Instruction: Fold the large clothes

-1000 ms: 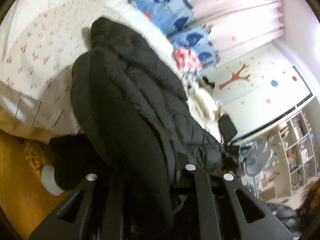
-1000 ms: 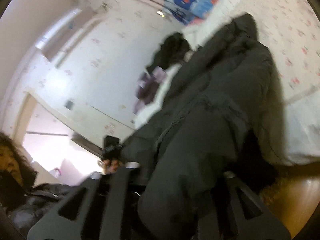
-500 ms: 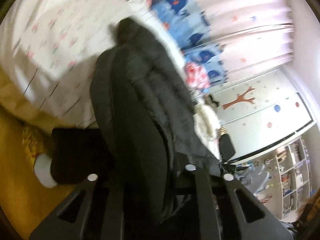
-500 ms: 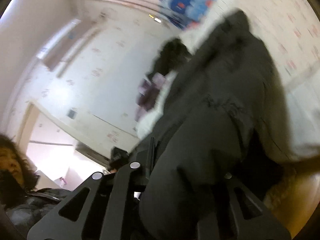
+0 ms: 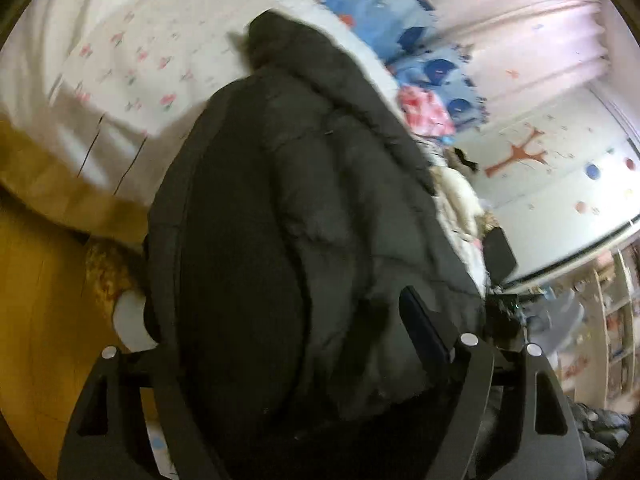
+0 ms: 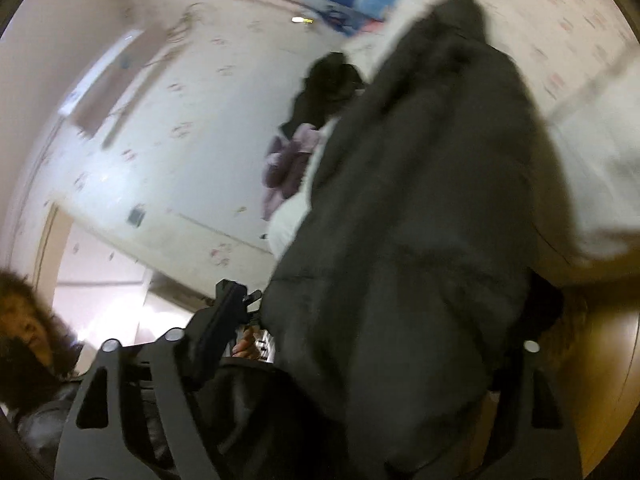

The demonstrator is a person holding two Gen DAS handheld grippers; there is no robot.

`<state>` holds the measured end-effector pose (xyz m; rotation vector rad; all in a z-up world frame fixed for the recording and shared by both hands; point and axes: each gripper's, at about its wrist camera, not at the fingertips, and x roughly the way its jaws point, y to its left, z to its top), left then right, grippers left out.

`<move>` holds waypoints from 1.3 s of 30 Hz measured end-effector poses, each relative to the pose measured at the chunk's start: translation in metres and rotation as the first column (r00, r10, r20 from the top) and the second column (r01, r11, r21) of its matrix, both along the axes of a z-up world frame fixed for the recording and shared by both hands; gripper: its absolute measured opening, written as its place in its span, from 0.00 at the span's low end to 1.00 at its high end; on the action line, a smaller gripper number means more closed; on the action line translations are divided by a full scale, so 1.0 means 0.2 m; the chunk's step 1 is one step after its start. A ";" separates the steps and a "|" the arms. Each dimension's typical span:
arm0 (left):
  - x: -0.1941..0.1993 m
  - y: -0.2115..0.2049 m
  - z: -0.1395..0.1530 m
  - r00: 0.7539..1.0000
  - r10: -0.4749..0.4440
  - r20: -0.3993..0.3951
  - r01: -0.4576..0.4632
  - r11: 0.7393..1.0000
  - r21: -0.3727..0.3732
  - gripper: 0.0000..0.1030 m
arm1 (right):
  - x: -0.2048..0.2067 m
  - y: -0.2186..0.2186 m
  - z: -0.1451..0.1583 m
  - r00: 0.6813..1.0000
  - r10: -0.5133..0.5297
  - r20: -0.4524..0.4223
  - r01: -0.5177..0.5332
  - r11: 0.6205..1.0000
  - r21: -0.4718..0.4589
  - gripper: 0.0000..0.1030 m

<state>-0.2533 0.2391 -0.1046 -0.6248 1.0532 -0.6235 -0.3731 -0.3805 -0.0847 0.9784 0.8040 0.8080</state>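
Observation:
A big dark grey puffer jacket [image 5: 320, 208] lies along the edge of the bed and hangs over it toward me. In the left wrist view my left gripper [image 5: 280, 304] has its jaws opening wide. The jacket's hem bulges between them, it hides the left finger, and the right finger [image 5: 424, 328] stands beside the fabric. In the right wrist view the same jacket [image 6: 420, 220] fills the middle. My right gripper [image 6: 376, 304] is opening too, its left finger [image 6: 224, 312] clear of the cloth and its right finger hidden behind the jacket.
The bed carries a white flower-print sheet [image 5: 132, 52] and blue whale pillows [image 5: 372, 4]. Wooden floor [image 5: 36, 300] lies below, with a yellow patterned thing [image 5: 106, 268] by the bed. Dark clothes [image 6: 324, 88] and a purple garment [image 6: 288, 160] sit further up. A person [image 6: 24, 328] is at the lower left.
Both grippers went from pinched tight on the jacket's hem to spread wide. Both sank a little, and the jacket has slumped lower between the fingers.

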 end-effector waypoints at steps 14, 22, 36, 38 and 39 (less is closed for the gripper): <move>0.01 -0.06 0.04 0.993 0.088 0.084 -0.102 0.979 0.179 0.75 | -0.03 -0.01 -0.14 1.000 -0.017 -0.009 0.017 1.000 0.003 0.41; -0.02 -0.15 0.12 0.976 0.036 0.216 -0.113 0.927 0.357 0.49 | -0.05 0.01 -0.09 1.000 -0.001 0.023 0.002 0.998 -0.057 0.23; -0.06 -0.21 0.16 0.962 -0.024 0.273 -0.095 0.904 0.418 0.33 | -0.05 -0.02 -0.20 0.999 -0.032 -0.044 0.029 0.998 -0.050 0.42; -0.04 -0.14 0.12 0.976 0.000 0.219 -0.070 0.947 0.313 0.37 | -0.05 -0.02 -0.19 0.999 -0.029 -0.041 0.027 0.999 -0.047 0.42; -0.03 -0.10 0.10 0.980 0.012 0.201 -0.062 0.967 0.246 0.47 | -0.05 -0.02 -0.19 0.999 -0.024 -0.035 0.023 0.999 -0.043 0.42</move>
